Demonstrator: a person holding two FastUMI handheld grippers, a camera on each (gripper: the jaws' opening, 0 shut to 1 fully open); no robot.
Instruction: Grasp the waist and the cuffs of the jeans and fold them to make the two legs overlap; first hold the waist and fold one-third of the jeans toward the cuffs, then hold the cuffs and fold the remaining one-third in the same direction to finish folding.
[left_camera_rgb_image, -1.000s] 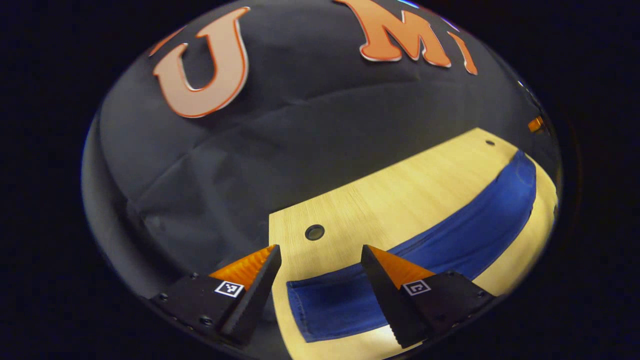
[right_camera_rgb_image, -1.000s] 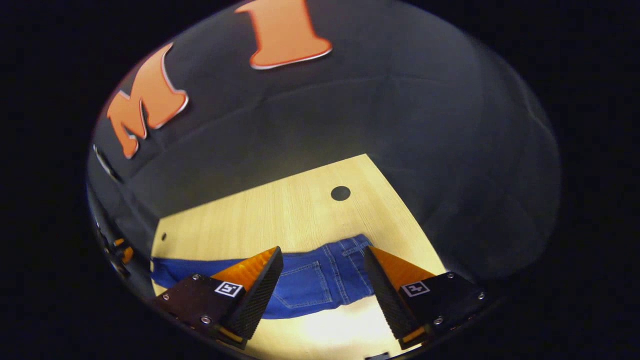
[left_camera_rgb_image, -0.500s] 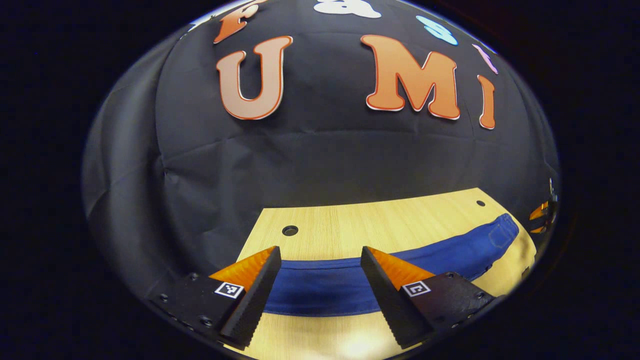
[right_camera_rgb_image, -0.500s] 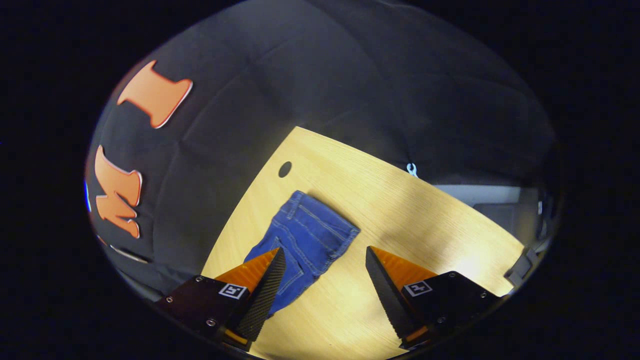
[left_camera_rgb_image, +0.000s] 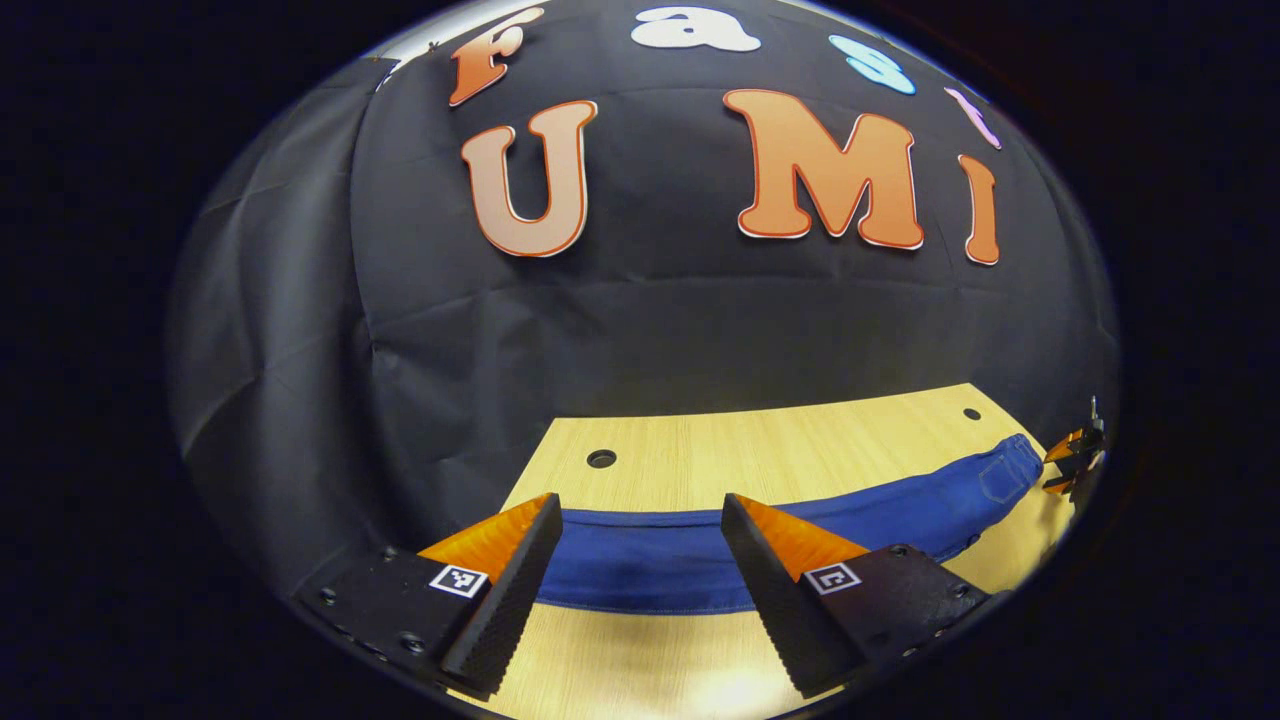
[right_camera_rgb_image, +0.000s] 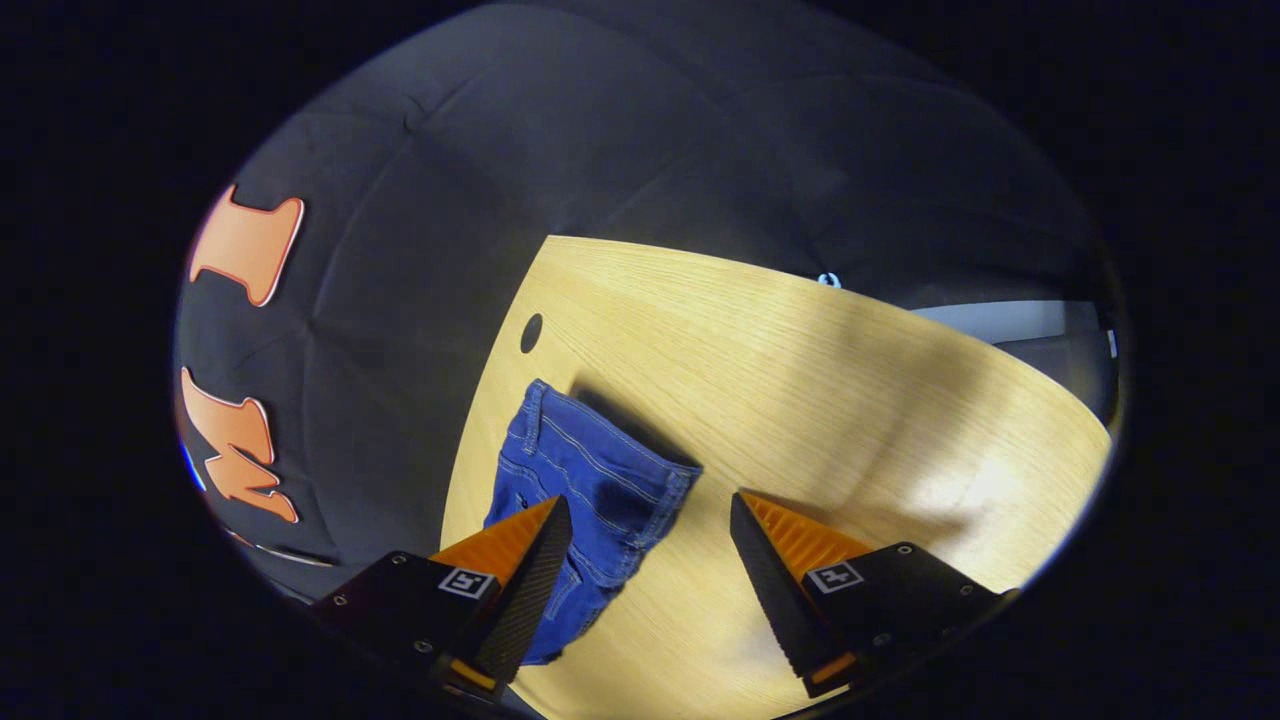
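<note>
Along the table (left_camera_rgb_image: 700, 455) the left gripper view shows jeans (left_camera_rgb_image: 700, 560) lengthwise; right gripper view, waist (right_camera_rgb_image: 590, 440); both jaws apart.

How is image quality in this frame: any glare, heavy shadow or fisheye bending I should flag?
Left gripper view: sharp; the fisheye bows the table edge and curves the jeans into an arc, with a mild bright patch on the wood near the bottom. Right gripper view: a glare spot on the table, and the jeans' waist casts a dark shadow on the wood.
</note>
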